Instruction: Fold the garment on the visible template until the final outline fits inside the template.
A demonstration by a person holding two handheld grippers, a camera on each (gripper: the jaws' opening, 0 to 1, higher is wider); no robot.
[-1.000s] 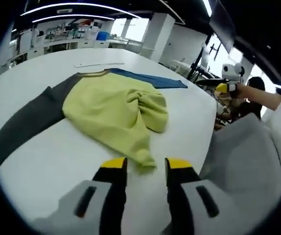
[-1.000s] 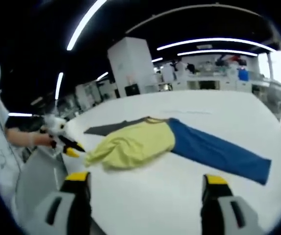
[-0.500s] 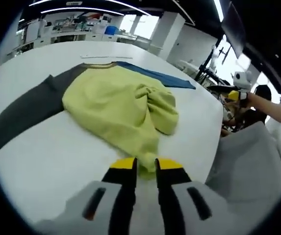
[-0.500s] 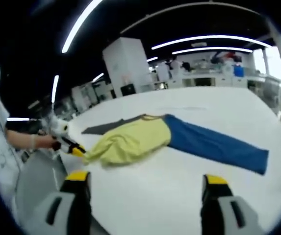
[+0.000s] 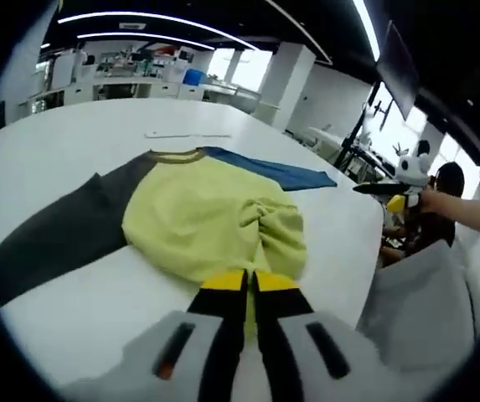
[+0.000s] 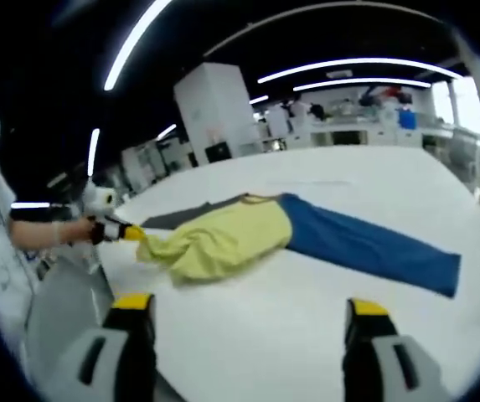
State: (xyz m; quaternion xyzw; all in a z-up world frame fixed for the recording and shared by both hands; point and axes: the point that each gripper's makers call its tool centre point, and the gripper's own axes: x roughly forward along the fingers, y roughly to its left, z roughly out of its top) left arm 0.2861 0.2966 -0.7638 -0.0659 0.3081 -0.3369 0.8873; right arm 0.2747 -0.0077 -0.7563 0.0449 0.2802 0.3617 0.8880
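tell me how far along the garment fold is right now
Early. Done: nothing neat; the garment lies bunched on the white table, its blue sleeve and dark sleeve spread wide. In hand: the left gripper is shut on the yellow hem; the right gripper is open, holding nothing. Left: flattening and folding both sleeves and the body.

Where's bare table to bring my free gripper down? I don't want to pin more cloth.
Bare white table lies between the open right gripper and the garment's blue sleeve, and also beyond the garment toward the far edge. It is crowded at the yellow hem, where the left gripper is shut on cloth.
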